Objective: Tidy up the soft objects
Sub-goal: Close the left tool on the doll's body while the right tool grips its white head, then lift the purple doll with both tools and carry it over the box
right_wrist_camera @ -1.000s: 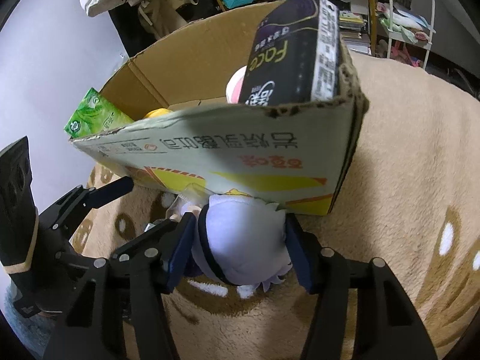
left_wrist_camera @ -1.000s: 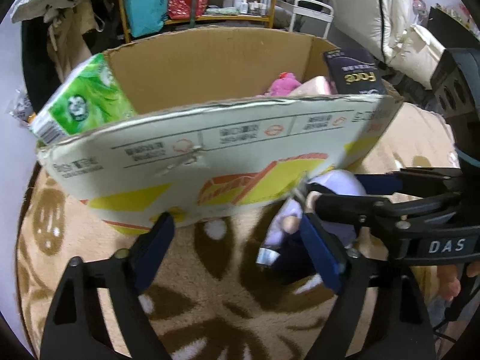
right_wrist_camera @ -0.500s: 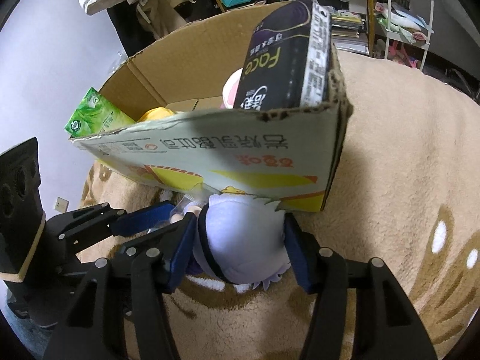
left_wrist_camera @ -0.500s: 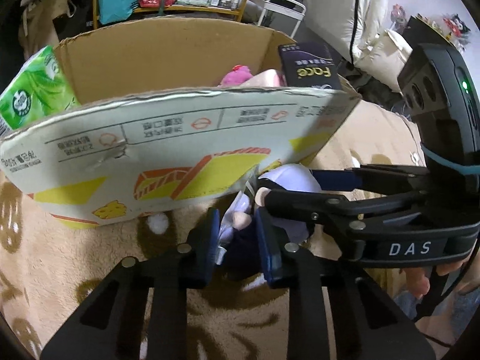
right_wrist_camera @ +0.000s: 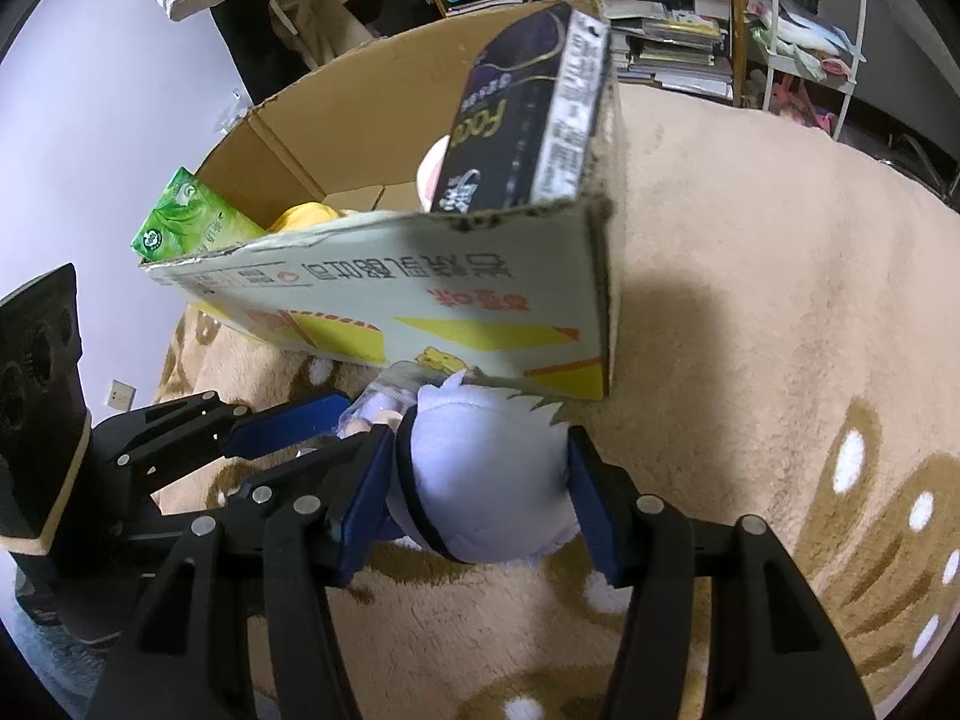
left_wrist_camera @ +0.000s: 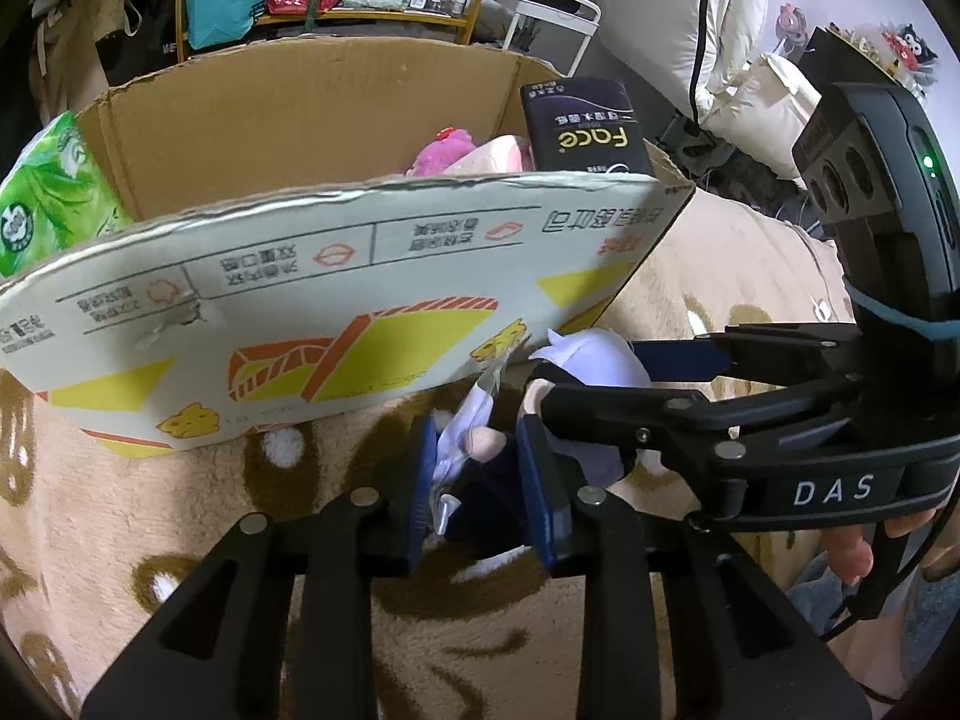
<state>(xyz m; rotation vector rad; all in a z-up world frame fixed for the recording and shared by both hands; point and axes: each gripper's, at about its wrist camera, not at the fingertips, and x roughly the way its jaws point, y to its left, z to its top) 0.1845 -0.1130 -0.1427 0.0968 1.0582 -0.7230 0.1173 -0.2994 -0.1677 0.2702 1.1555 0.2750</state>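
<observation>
Plush doll (right_wrist_camera: 486, 480) (lilac head, navy clothes) lies limp.

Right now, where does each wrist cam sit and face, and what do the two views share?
Left wrist: on the left gripper, angled down at the cardboard box; its gripper grips the plush doll's body, right gripper and fingers alongside.
Right wrist: on the right gripper, angled down; clamps the doll's head, left gripper at left.
Shared: doll, box, black tissue pack, green pack, rug.

One cardboard box (left_wrist_camera: 336, 312), one plush doll (right_wrist_camera: 480, 480), two tissue packs (green (left_wrist_camera: 48, 210), dark (left_wrist_camera: 585, 126)).
</observation>
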